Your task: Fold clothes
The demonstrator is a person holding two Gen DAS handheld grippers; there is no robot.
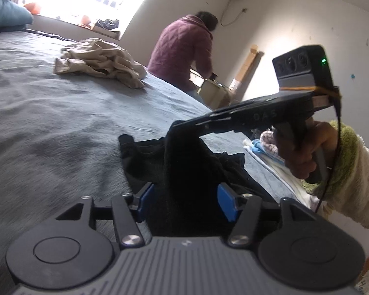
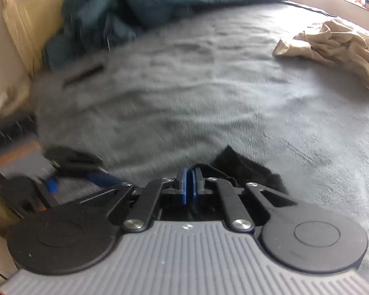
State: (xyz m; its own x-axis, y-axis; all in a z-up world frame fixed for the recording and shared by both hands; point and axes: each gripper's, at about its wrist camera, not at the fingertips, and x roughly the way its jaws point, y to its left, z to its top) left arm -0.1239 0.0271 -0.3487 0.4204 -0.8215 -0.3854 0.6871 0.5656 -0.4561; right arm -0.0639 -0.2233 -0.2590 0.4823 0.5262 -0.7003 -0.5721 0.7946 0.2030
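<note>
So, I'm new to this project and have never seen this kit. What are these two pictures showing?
Each picture comes from a camera mounted on a handheld gripper, looking along its two blue-padded fingers. The person holds one in each hand. The left camera shows the left gripper open around a black garment on the grey bed, while the right gripper, held by a hand, pinches it from above. The right camera shows its pads shut on the black cloth. A beige garment lies crumpled farther off. Another person stands beyond.

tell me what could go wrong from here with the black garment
The right claw pinches only a thin edge of the black garment, so it may slip free. The left claw is open around bunched cloth and could grab several layers, spoiling the fold.
</note>
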